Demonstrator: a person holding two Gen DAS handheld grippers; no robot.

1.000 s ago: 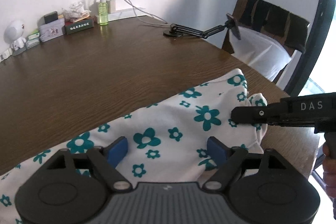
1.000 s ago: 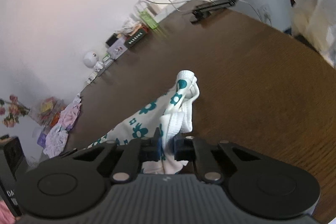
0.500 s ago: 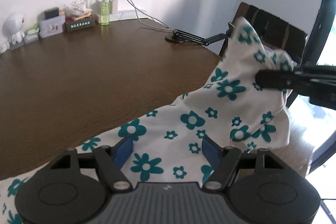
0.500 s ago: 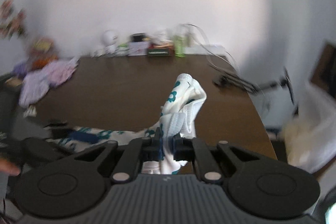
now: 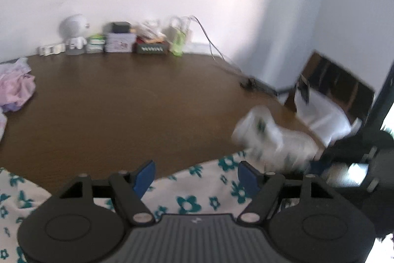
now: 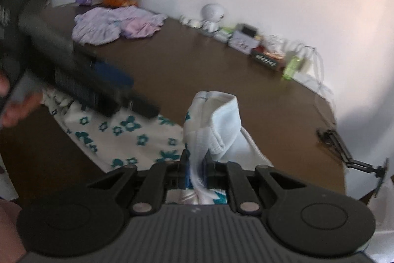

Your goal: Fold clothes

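Note:
A white garment with teal flowers [image 5: 192, 201] lies along the near edge of the brown table [image 5: 123, 102]. My left gripper [image 5: 197, 175] hangs open just over it, its blue pads wide apart with flat cloth below them. My right gripper [image 6: 197, 171] is shut on a bunched end of the garment [image 6: 214, 120], which stands up over its pads with the white inside and a hem showing. In the left wrist view that lifted end [image 5: 268, 139] is a blur at the right. The right wrist view shows the left gripper [image 6: 138, 95] over the flat part [image 6: 138, 134].
A heap of lilac clothes [image 6: 115, 26] lies at the table's far left. A white toy figure [image 5: 73, 31], small boxes and a green bottle [image 5: 177, 43] line the wall. A black phone-stand arm [image 6: 344, 147] and a chair with a white bag [image 5: 325, 112] are at the right.
My right gripper has rolled and carried the held end up and across, folding it so the white inside shows. My left gripper has shifted sideways along the garment's edge and stays open.

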